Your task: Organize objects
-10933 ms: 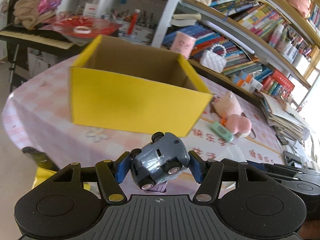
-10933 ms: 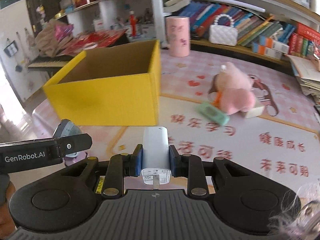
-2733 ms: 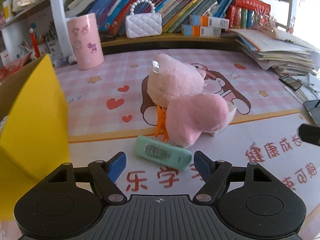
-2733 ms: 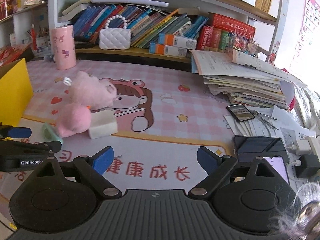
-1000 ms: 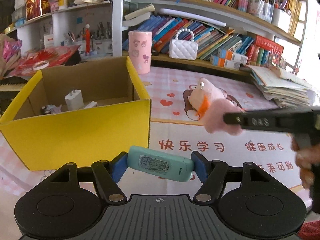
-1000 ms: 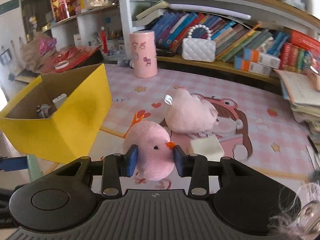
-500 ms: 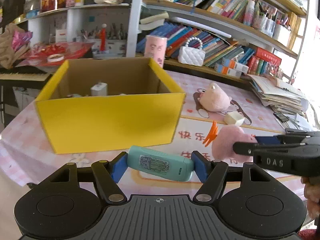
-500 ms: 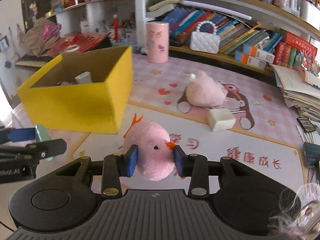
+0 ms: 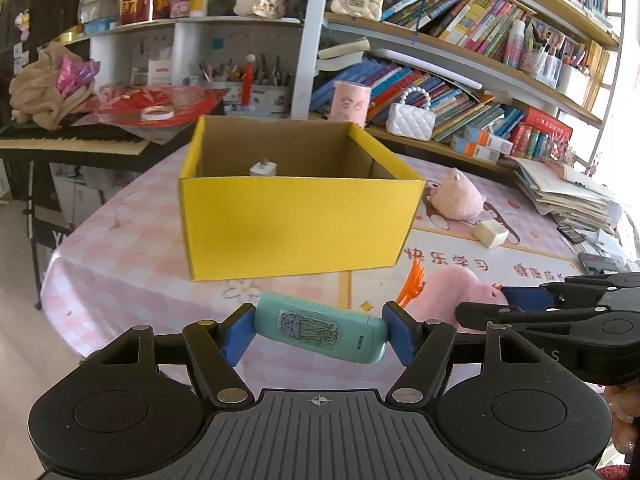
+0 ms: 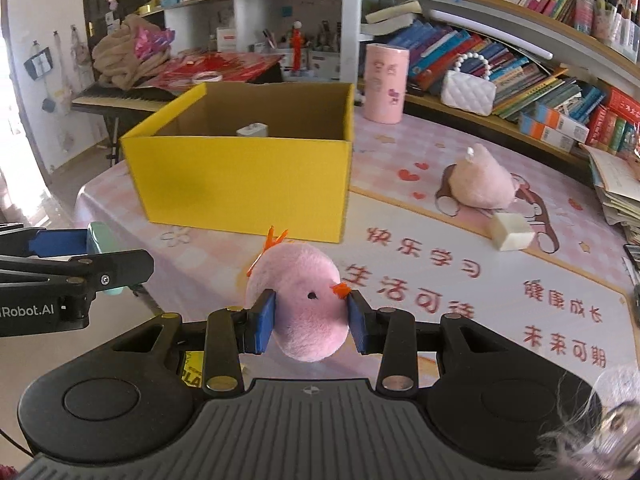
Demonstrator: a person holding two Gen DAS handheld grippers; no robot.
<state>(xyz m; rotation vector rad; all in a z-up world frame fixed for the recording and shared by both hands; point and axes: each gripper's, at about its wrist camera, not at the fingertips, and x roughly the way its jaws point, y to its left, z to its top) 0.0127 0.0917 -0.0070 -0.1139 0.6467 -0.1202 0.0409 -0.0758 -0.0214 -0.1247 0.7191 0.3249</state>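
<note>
Your left gripper (image 9: 318,334) clamps the teal device (image 9: 320,333); your right gripper (image 10: 311,317) pinches the pink chick (image 10: 302,300). The yellow box (image 9: 298,226) stands ahead of both, with a second plush (image 10: 478,184) and a white block (image 10: 512,231) lying to its right.

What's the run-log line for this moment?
left gripper: shut on teal device | right gripper: shut on pink chick plush | yellow box: ahead, holds white charger

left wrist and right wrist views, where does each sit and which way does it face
Left wrist: on the left hand-held gripper, angled down at the yellow box; it clamps a teal device; a fingertip shows bottom right.
Right wrist: on the right hand-held gripper, facing the box; it clamps a pink plush chick.
Shared: box, chick, lying pink plush.
</note>
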